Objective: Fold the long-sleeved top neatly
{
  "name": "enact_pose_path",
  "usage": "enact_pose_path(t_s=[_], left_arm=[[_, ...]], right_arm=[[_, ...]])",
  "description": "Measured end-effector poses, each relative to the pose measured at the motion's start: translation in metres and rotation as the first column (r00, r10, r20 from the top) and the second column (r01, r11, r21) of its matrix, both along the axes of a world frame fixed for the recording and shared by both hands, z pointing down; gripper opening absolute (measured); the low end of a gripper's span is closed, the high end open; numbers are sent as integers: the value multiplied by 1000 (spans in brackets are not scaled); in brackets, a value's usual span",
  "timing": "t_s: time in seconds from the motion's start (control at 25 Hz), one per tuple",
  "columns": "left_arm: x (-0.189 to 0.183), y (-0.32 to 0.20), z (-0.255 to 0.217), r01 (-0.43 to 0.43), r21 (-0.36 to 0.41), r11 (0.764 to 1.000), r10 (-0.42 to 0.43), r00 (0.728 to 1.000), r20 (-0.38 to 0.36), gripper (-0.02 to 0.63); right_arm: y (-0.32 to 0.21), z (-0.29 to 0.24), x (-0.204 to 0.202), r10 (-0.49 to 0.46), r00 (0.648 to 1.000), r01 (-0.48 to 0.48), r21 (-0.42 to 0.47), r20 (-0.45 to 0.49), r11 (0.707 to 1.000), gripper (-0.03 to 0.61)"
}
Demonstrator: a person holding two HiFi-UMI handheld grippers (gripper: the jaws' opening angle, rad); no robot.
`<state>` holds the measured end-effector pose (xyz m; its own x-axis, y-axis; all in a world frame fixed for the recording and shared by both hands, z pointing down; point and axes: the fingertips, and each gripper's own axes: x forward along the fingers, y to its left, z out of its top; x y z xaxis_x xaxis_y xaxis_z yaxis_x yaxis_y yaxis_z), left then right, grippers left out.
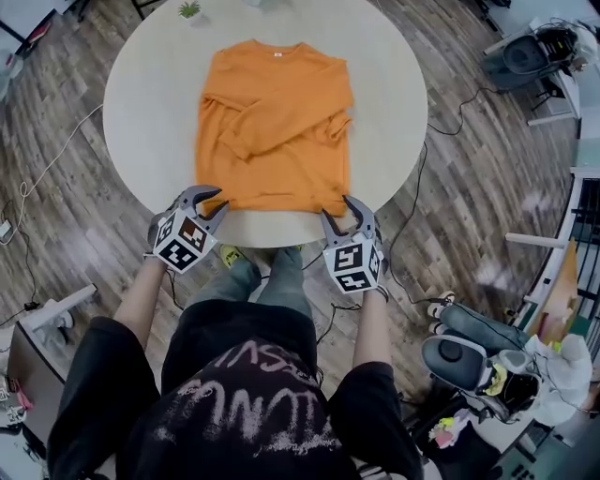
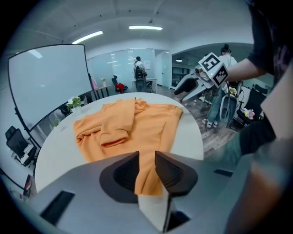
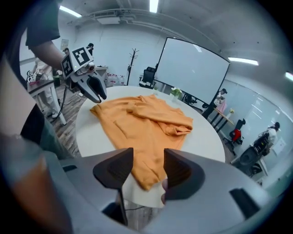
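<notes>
Top (image 1: pixel 274 127) one, table (image 1: pixel 150 103) one, plant (image 1: pixel 189 10) one.

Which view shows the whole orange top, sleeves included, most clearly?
The head view: the orange top lies flat on the round table, seen whole from above, both sleeves folded across its front. The left gripper view and the right gripper view each look low across it from a hem corner, so it appears foreshortened.

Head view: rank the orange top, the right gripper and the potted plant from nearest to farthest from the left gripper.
1. Orange top: its near hem lies at the jaws of the left gripper.
2. Right gripper: at the hem's other corner.
3. Potted plant: far edge of the table.
</notes>
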<state>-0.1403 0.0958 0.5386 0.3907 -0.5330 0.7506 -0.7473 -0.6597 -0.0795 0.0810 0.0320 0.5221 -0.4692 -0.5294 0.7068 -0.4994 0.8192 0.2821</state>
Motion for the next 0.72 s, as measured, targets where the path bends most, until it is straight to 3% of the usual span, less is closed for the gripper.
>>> enact_pose_path(t_s=[0.16, 0.32, 0.72], left_arm=[[-6, 16, 14, -104, -49, 993, 109, 988, 112, 143], [-10, 30, 26, -184, -97, 978, 200, 960, 196, 175], [-17, 34, 49, -187, -167, 968, 229, 932, 280, 181]], right_arm=[[9, 21, 15, -100, 988, 95, -45, -114, 994, 223], [14, 37, 16, -182, 970, 168, -96, -160, 981, 225], [11, 70, 13, -326, 915, 285, -191, -238, 939, 219]])
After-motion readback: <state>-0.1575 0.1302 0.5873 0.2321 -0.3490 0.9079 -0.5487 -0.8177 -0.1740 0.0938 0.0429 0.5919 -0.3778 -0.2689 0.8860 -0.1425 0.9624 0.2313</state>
